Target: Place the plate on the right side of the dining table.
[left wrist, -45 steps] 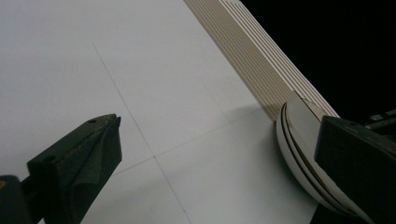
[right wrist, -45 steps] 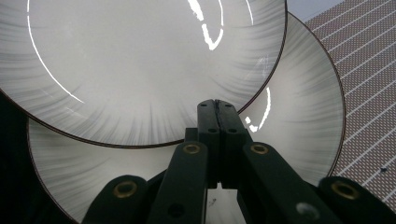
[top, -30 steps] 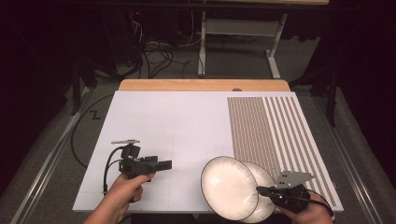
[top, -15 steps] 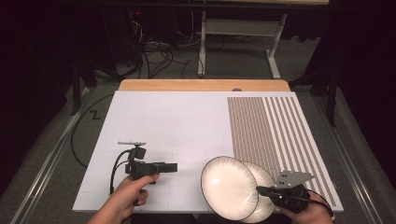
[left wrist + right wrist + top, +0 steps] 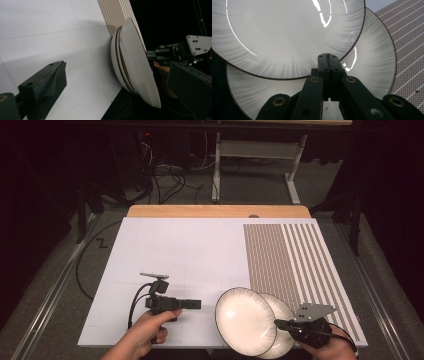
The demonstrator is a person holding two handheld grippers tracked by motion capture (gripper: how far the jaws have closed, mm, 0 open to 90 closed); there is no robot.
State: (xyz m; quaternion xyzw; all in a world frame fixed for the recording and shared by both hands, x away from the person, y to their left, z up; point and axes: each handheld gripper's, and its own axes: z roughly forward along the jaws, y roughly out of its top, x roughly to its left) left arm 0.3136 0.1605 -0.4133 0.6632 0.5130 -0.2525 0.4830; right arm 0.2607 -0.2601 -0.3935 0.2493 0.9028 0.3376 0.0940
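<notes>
While holding the right gripper at the near right corner of the white tabletop, brings the left gripper further right than a second ago, closer to the two round white ceramic plates with thin dark rims. Keeps the left fingers wide apart, aimed at the plates' edge and not yet touching. Leaves the upper plate lying offset on the lower plate, seemingly tipped up on the right gripper's side. Presses the right fingers together at the upper plate's rim, clamping nothing that can be made out. Probably sets up a left-hand grasp of the top plate. Bears no readable brand, label or writing, only brown stripes across the tabletop's right part.
</notes>
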